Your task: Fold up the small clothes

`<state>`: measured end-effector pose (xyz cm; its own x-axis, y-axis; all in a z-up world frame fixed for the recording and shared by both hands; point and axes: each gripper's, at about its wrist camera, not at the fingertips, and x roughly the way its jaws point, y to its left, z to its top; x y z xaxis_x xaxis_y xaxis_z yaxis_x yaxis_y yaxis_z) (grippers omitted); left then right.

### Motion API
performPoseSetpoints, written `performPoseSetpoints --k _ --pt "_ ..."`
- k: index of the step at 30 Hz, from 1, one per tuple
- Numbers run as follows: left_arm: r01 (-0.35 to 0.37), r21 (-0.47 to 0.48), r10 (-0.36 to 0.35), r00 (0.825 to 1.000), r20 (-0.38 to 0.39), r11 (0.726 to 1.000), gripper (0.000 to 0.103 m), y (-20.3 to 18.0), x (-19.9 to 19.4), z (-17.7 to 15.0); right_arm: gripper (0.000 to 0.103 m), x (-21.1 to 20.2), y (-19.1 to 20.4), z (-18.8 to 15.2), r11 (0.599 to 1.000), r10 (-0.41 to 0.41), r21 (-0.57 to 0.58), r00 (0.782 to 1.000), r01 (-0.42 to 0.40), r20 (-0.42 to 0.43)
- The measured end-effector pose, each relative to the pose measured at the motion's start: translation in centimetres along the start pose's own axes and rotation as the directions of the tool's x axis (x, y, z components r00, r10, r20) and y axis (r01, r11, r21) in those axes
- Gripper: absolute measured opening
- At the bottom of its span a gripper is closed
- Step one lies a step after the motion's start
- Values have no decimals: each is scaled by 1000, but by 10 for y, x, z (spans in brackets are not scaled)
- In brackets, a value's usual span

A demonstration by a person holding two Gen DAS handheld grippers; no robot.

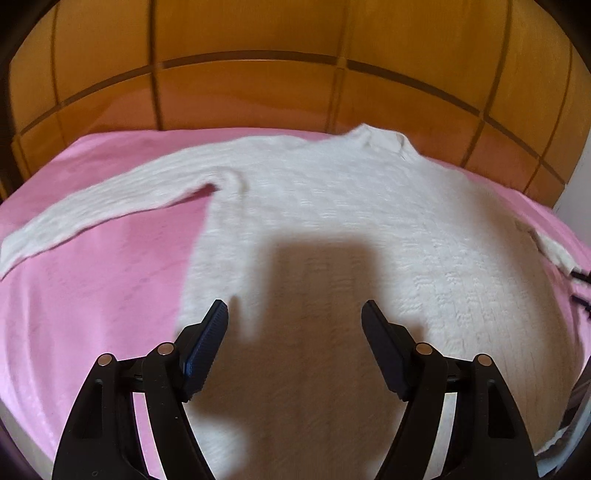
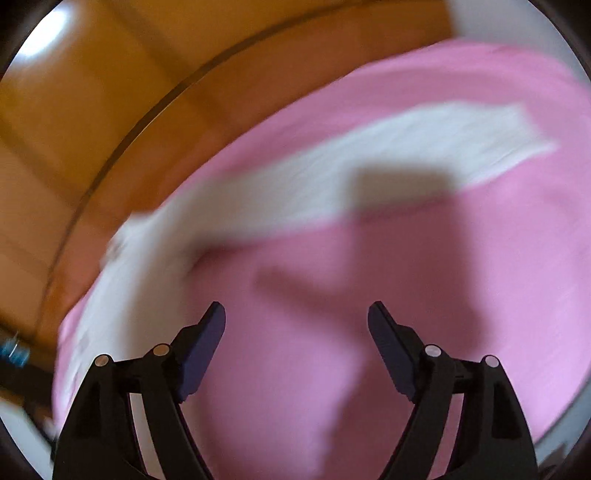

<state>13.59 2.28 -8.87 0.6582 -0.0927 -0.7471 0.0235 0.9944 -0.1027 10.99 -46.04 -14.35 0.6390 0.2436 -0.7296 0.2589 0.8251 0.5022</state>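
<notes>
A white knit sweater (image 1: pixel 332 221) lies spread flat on a pink cloth (image 1: pixel 92 295), collar at the far side, one sleeve stretched out to the left. My left gripper (image 1: pixel 294 314) is open and empty, hovering over the sweater's lower body. In the blurred right wrist view the sweater's other sleeve (image 2: pixel 406 147) stretches to the far right and its body (image 2: pixel 122 288) lies at the left. My right gripper (image 2: pixel 296 314) is open and empty above bare pink cloth (image 2: pixel 480 277) below that sleeve.
A wooden panelled headboard or wall (image 1: pixel 258 92) rises just behind the pink cloth. Small black items (image 1: pixel 581 288) lie at the cloth's right edge. A white wall (image 2: pixel 517 22) shows at the upper right in the right wrist view.
</notes>
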Motion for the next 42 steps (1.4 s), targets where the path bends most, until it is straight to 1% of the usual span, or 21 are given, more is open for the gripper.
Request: performPoseSetpoints --k 3,6,8,10,12,13,14,15,16,19,23,26,29,31,33,34,35,36,37,38,42 --pt "-16 -18 16 1000 -1 1000 74 18 -12 -5 77 7 34 -39 995 46 -82 997 -51 -60" --pt "-10 -54 9 1000 -22 998 74 39 -21 -17 69 0 55 -68 987 75 -133 993 -86 -88" --pt "11 -77 -14 999 -41 997 72 48 -24 -24 59 -2 59 -82 984 87 -145 989 -104 -117" --pt "58 -103 -66 995 -81 993 56 56 -25 -35 58 -4 62 -97 981 81 -164 987 -104 -141" --pt "89 -108 -101 989 -105 990 50 58 -24 -44 54 -6 63 -109 976 71 -193 986 -101 -154" --pt "103 -104 -113 988 -101 989 44 58 -27 -50 48 -6 65 -115 975 73 -197 983 -106 -167" --pt "121 -101 -131 986 -100 988 39 57 -29 -53 34 -6 68 -120 973 70 -207 981 -107 -180" --pt "139 -98 -150 983 -105 985 28 57 -31 -56 23 -5 73 -128 970 61 -221 980 -103 -187" --pt "149 -94 -159 982 -106 984 13 57 -32 -58 11 -5 76 -132 966 41 -241 980 -89 -197" --pt "177 -67 -183 978 -97 982 9 52 -41 -57 9 -18 84 -123 960 26 -269 984 -73 -174" --pt "206 -69 -211 973 -89 976 8 58 -55 -58 8 -48 88 -119 943 60 -318 988 -103 -143" --pt "208 -84 -217 969 -118 975 8 66 -60 -67 8 -48 81 -130 932 22 -353 984 -84 -176" --pt "188 -83 -199 969 -150 979 8 68 -58 -74 7 -36 63 -139 946 0 -316 975 -71 -220" --pt "170 -81 -181 971 -159 982 11 68 -57 -72 8 -31 59 -141 953 11 -293 972 -82 -235" --pt "133 -82 -143 981 -131 988 13 66 -61 -62 10 -31 57 -138 957 31 -273 972 -97 -234" --pt "129 -77 -137 984 -114 989 22 65 -63 -57 16 -30 55 -134 961 55 -253 969 -117 -240" --pt "120 -68 -126 988 -86 990 28 63 -66 -51 21 -35 47 -128 966 51 -236 973 -105 -224" --pt "108 -59 -110 993 -41 992 46 58 -69 -42 35 -36 42 -121 973 43 -216 979 -87 -199" --pt "109 -51 -110 994 -8 993 57 53 -70 -36 44 -37 33 -111 982 47 -175 985 -77 -168" --pt "102 -19 -101 995 25 995 58 46 -68 -30 45 -39 25 -101 990 43 -130 990 -61 -134" --pt "119 75 -122 992 42 990 58 1 -50 -12 46 -43 -31 -55 996 5 91 1000 -4 -8"
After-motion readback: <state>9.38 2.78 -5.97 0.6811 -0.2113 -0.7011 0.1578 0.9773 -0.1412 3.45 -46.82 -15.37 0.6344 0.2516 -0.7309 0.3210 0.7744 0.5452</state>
